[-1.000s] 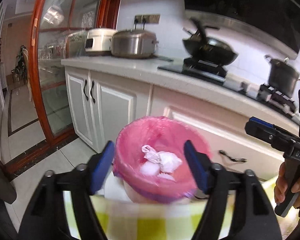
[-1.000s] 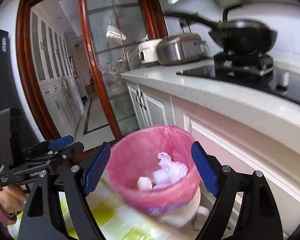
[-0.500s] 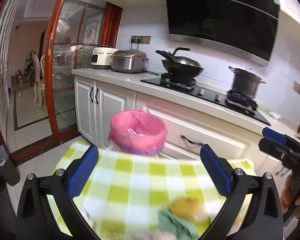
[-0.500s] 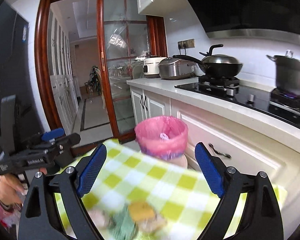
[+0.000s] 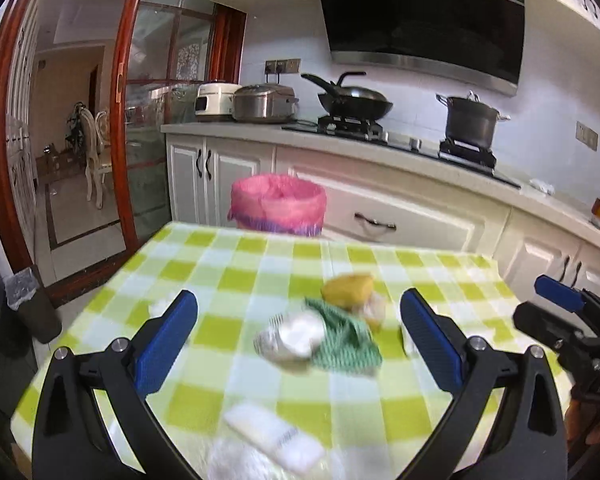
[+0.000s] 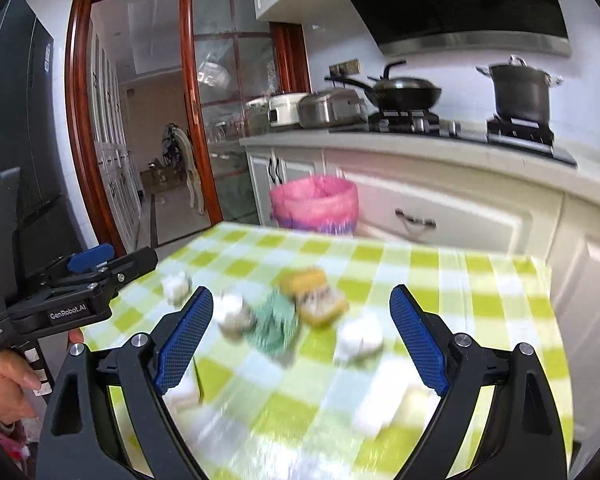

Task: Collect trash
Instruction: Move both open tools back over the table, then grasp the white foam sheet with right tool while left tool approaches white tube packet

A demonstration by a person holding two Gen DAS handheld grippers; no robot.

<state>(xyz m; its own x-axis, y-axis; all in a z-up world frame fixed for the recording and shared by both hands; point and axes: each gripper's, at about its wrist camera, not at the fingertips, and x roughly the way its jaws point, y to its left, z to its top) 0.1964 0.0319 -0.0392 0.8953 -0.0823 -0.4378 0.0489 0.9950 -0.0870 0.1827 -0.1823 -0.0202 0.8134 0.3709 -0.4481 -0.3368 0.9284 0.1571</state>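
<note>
A bin with a pink liner stands beyond the far edge of a table with a green checked cloth; it also shows in the right wrist view. On the cloth lie crumpled white tissues, a green cloth scrap and a yellow sponge-like piece. The right wrist view shows the tissues, the green scrap and the yellow piece. My left gripper is open and empty above the table. My right gripper is open and empty above it too.
A white kitchen counter with a wok, a pot and rice cookers runs behind the bin. A glass door with a red wooden frame is at the left. A small dark bin stands on the floor left of the table.
Both grippers have pulled back and up from over the pink bin to above the table. The trash on the cloth has come into view.
</note>
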